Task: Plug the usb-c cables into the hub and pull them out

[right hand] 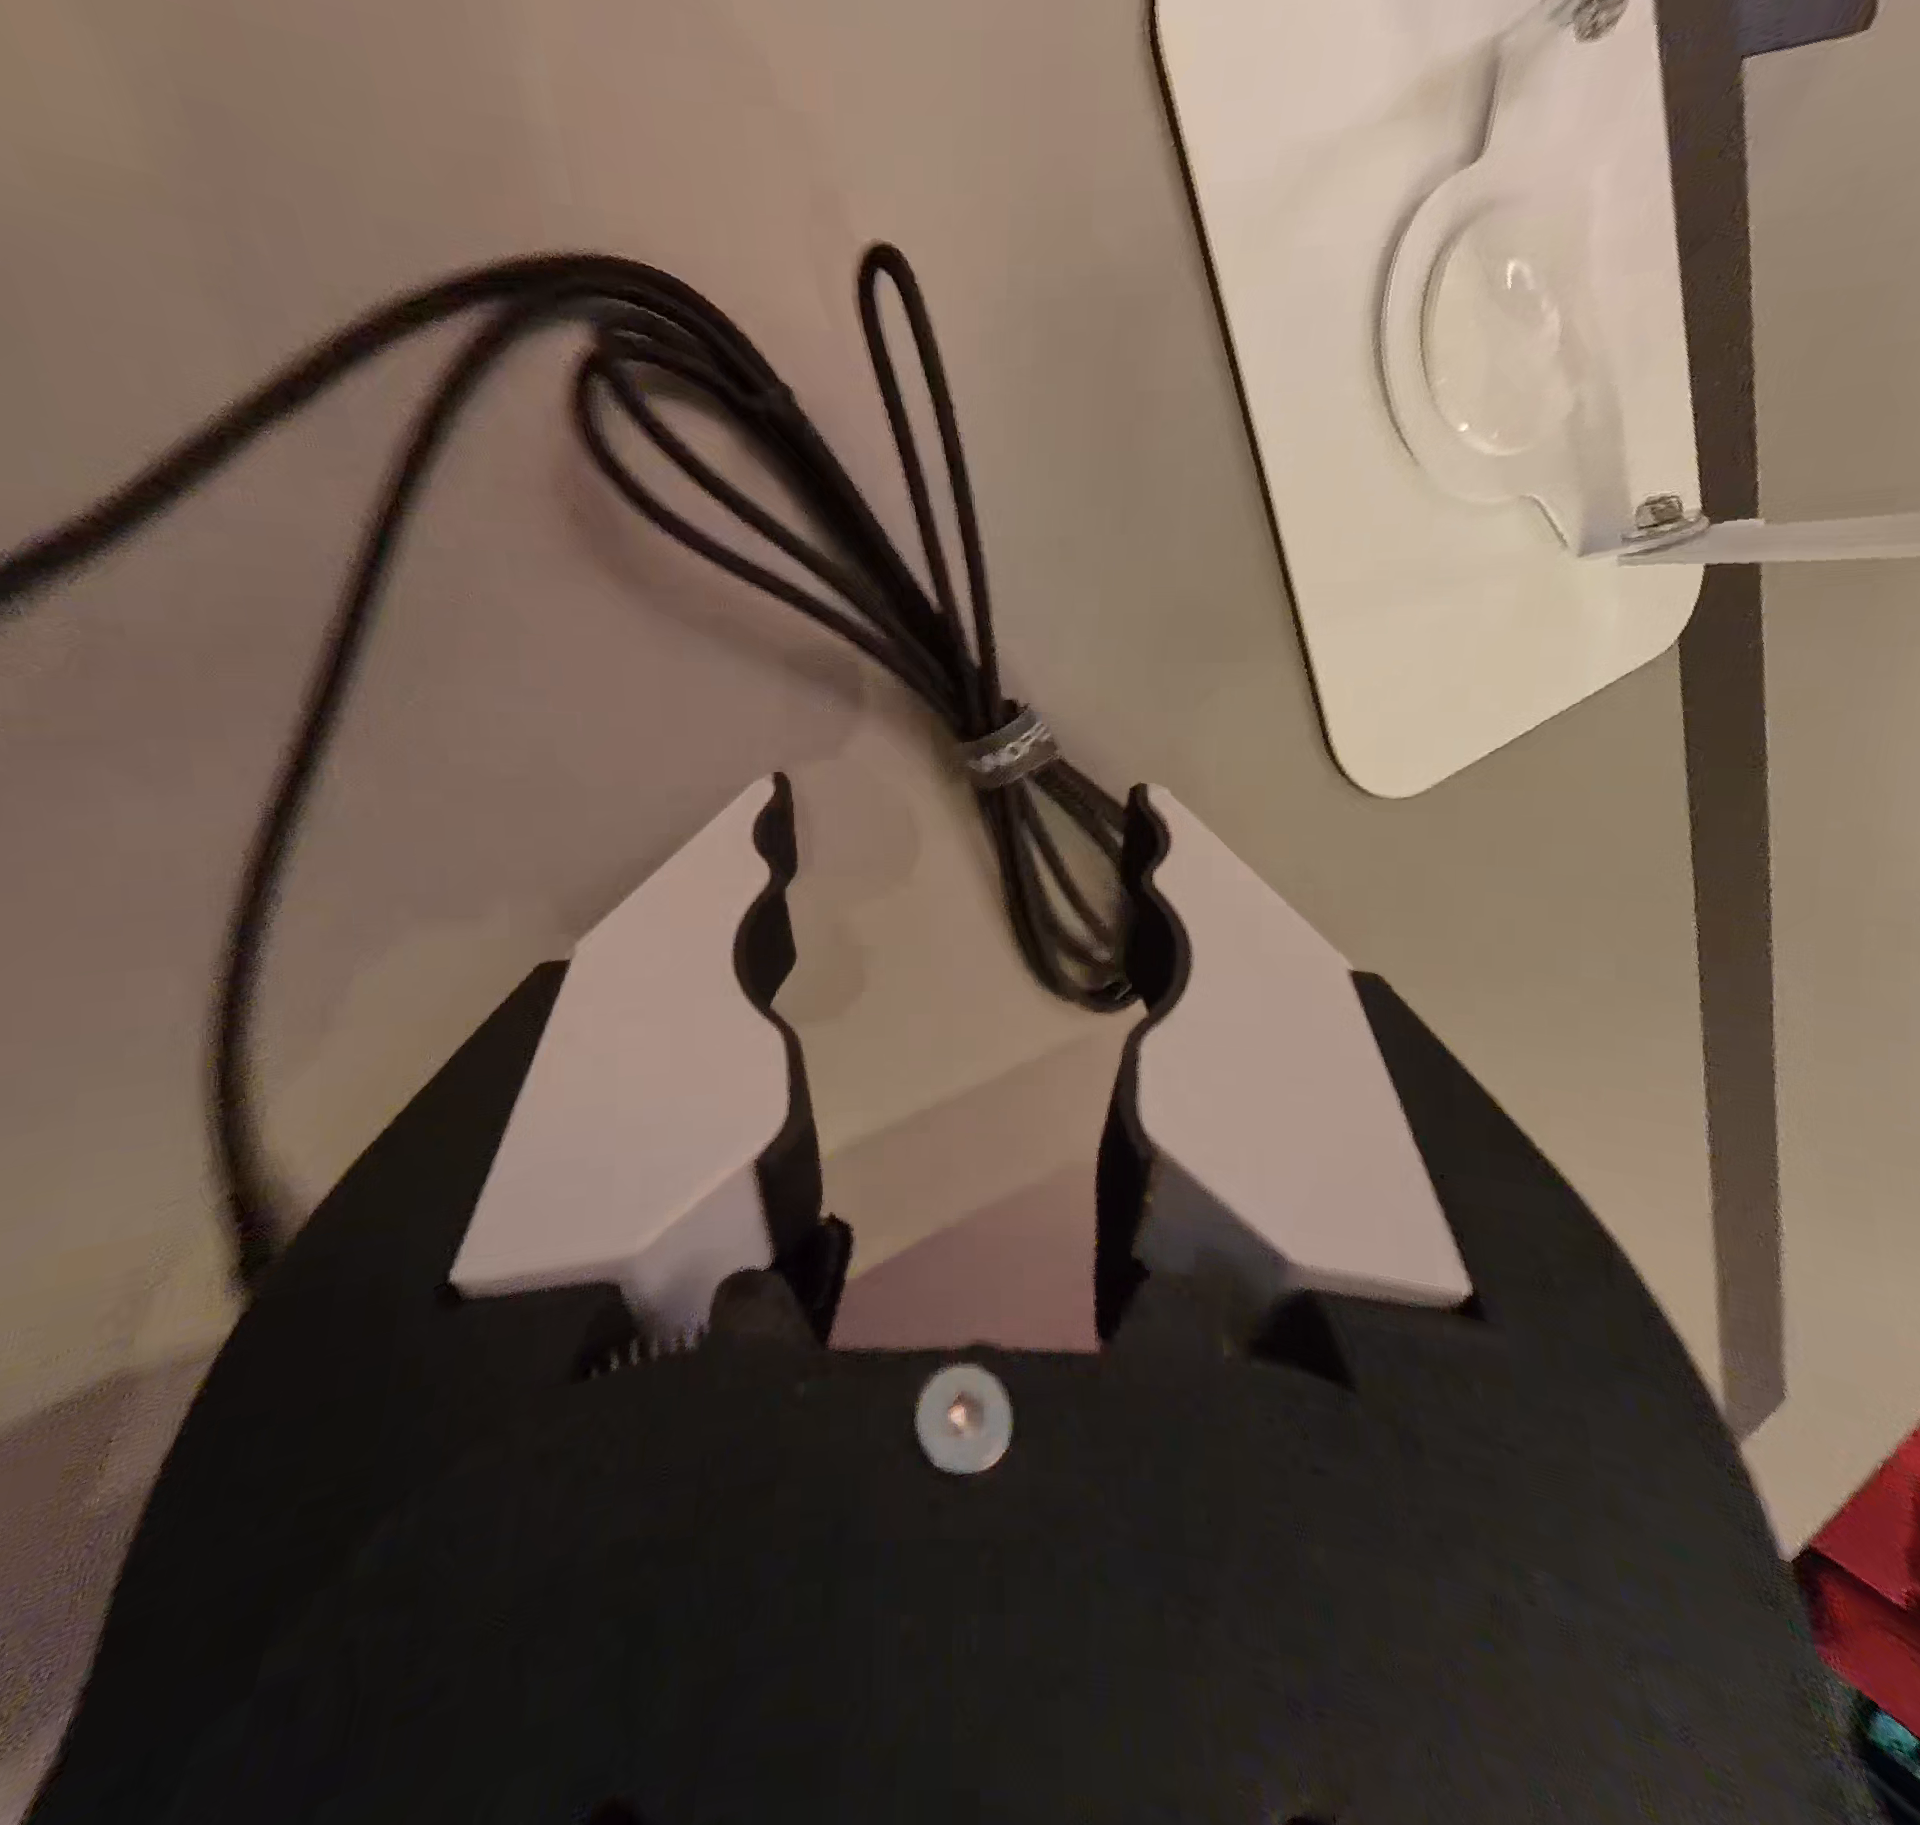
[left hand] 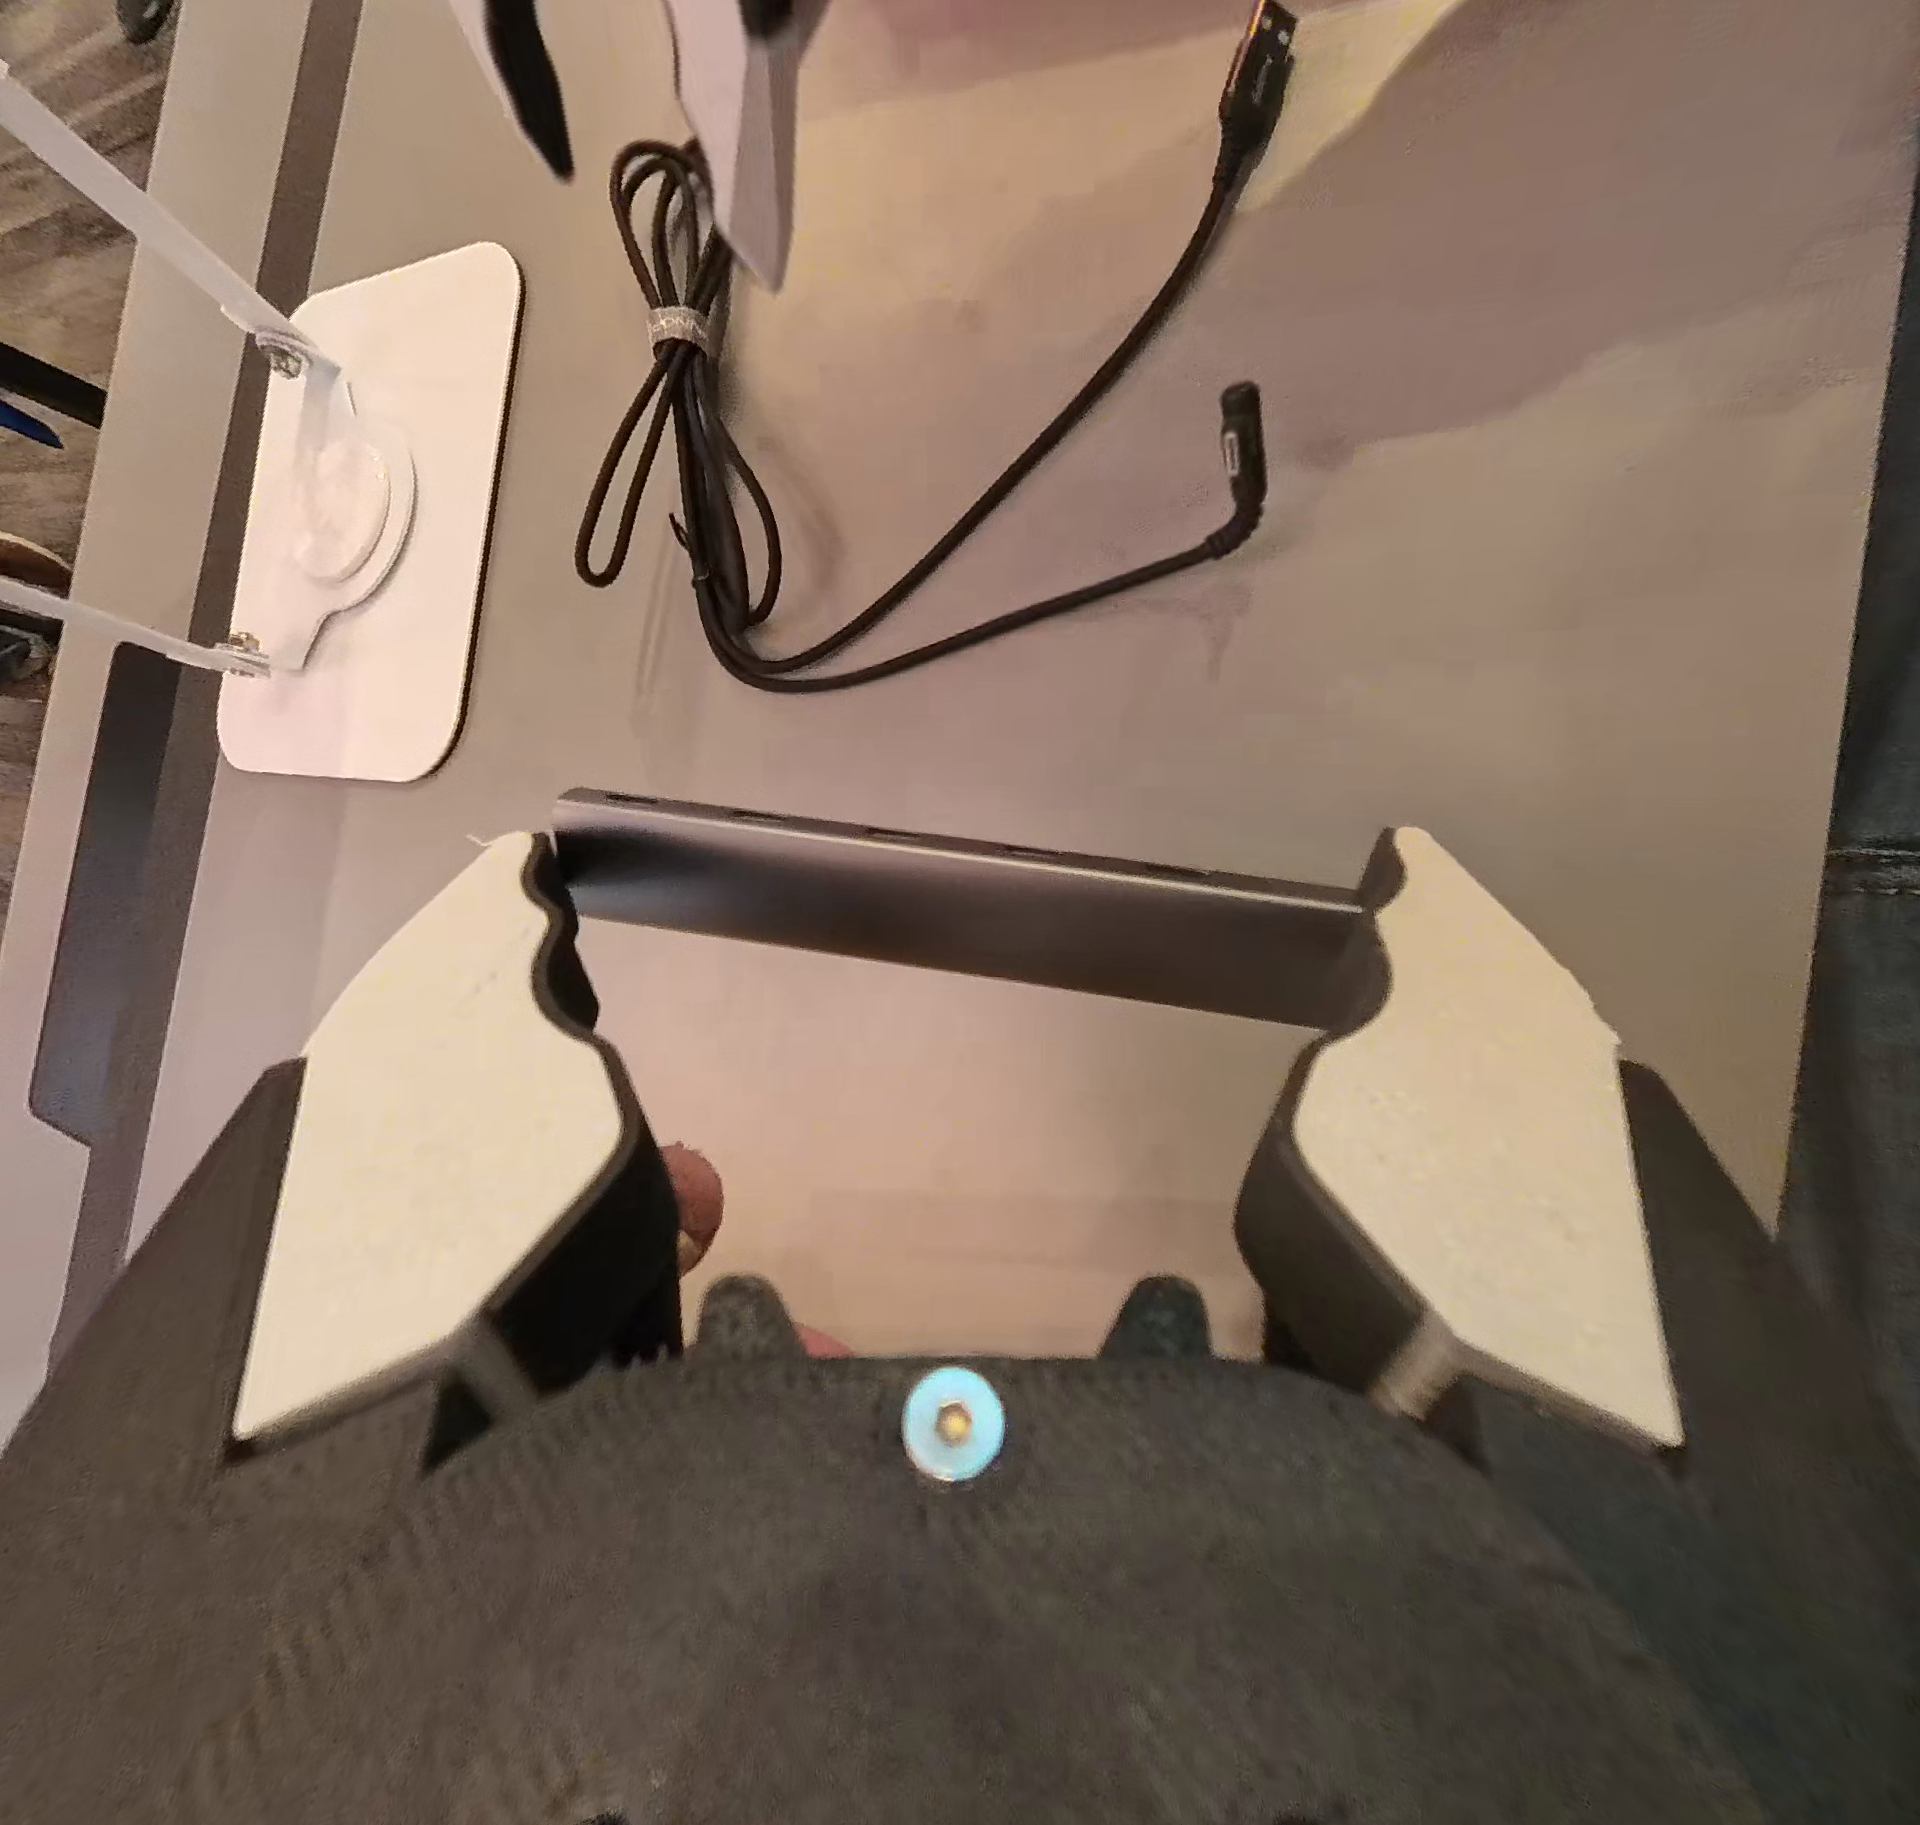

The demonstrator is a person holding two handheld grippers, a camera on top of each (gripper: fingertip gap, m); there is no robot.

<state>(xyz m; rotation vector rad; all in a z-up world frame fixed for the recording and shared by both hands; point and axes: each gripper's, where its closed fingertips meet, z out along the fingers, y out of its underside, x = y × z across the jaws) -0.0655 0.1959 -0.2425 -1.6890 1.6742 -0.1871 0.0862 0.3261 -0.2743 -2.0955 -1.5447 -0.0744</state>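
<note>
Only in left wrist view: hub clamped lengthwise by left gripper, on table; both plugs loose beyond. Right gripper half open, empty, over cable bundle; plugs cut off, hub unseen.

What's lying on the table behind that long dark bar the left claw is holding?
Behind the hub lies a bundled black cable, its two plug ends loose on the table. The white stand base sits farther left. Whatever lies under the hub is hidden.
</note>
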